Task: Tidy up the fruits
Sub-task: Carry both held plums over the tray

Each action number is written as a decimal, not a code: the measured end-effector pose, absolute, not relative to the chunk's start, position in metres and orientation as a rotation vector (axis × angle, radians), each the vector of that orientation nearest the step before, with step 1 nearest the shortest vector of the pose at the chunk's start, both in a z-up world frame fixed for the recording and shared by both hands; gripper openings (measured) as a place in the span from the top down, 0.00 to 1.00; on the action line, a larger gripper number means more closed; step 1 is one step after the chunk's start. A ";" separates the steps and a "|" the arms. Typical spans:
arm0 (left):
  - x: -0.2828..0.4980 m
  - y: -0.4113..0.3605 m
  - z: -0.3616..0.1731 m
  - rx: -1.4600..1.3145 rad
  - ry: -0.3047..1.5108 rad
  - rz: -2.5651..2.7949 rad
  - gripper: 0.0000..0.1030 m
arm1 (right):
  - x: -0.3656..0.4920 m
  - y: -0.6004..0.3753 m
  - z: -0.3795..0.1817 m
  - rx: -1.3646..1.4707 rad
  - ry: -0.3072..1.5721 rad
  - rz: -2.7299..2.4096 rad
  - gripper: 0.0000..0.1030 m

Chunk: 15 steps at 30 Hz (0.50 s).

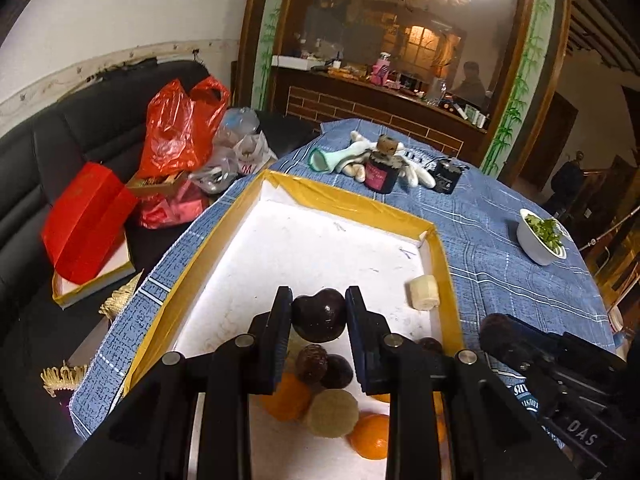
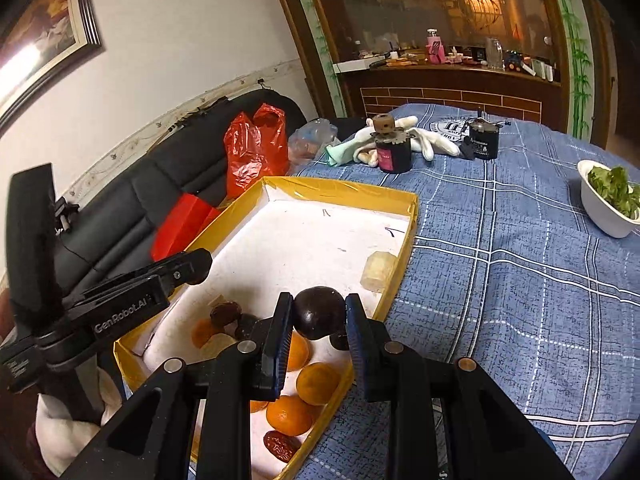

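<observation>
Here, in the left wrist view, the left gripper [image 1: 319, 314] is clamped on a dark round fruit [image 1: 319, 314], held above the yellow-rimmed tray [image 1: 356, 200], presumably for carrying clear of the mixed heap of oranges [image 1: 370, 436] beneath.

In the right wrist view, the right gripper [image 2: 319, 318] is likewise closed on a second dark fruit [image 2: 319, 318] over the tray's near corner, probably so like fruits can be grouped.
</observation>
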<state>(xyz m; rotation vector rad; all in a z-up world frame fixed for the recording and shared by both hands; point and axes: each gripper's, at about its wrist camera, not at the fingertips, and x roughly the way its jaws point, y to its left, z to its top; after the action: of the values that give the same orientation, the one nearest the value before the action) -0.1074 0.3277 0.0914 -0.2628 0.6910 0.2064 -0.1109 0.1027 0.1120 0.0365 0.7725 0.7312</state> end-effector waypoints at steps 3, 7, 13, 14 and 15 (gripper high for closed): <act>-0.111 0.325 0.094 -0.246 0.676 0.211 0.75 | -0.112 0.104 0.111 0.038 0.776 0.728 0.71; -0.115 0.324 0.096 -0.241 0.667 0.211 0.75 | -0.114 0.106 0.110 0.035 0.778 0.723 0.71; -0.116 0.322 0.098 -0.230 0.661 0.210 0.75 | -0.118 0.108 0.112 0.032 0.773 0.726 0.71; -0.117 0.322 0.098 -0.230 0.661 0.210 0.75 | -0.118 0.109 0.112 0.030 0.773 0.727 0.71; -0.117 0.321 0.098 -0.231 0.661 0.210 0.75 | -0.118 0.109 0.112 0.029 0.772 0.727 0.71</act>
<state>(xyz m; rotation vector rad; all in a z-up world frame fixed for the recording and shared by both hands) -0.1166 0.3215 0.0984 -0.2311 0.6611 0.2102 -0.1179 0.1089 0.1118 0.0288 0.7725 0.7271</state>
